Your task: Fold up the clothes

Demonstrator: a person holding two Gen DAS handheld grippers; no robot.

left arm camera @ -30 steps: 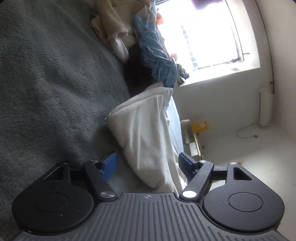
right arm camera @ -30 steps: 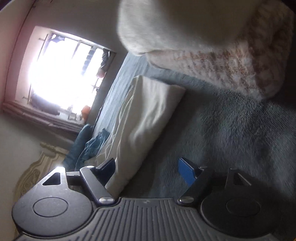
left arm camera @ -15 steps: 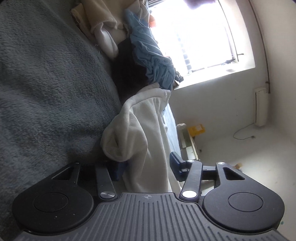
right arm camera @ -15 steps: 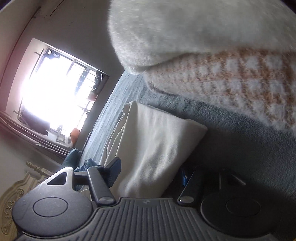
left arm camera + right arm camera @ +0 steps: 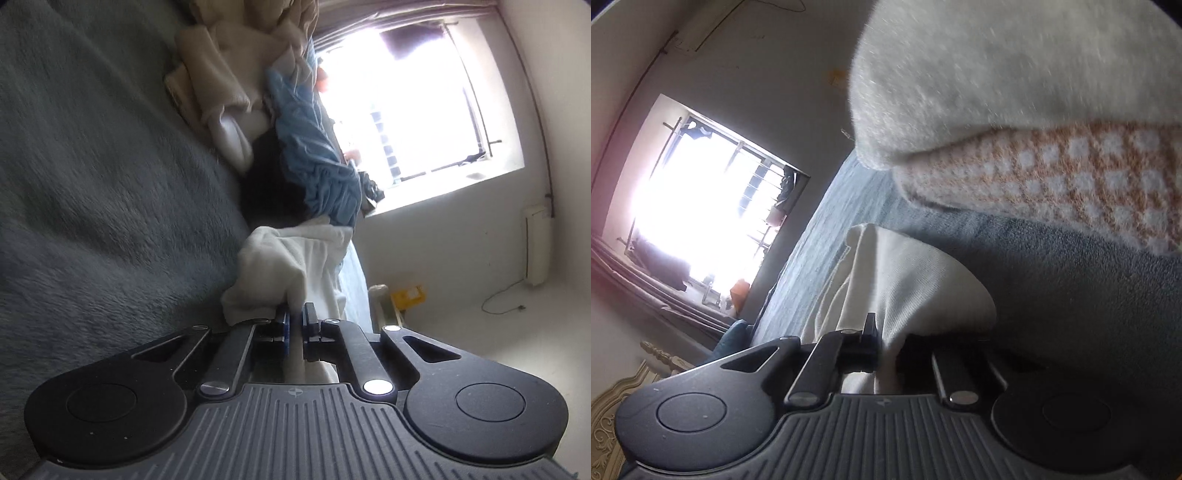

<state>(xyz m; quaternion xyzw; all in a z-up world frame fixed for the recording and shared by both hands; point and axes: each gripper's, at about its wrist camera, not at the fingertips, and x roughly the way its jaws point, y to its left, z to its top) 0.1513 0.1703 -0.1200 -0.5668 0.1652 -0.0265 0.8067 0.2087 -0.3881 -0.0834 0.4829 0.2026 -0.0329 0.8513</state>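
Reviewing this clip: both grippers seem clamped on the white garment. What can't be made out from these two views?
- Left wrist view: white garment type and lower edge, hidden behind the left gripper body.
- Left wrist view: dark item under the blue garment, too shadowed to identify.
- Right wrist view: right gripper, its right finger buried in cloth.
- Both views: outside the window, overexposed.

Left tongs (image 5: 294,325), right tongs (image 5: 886,343): were apart, now clamped on white garment (image 5: 291,266).
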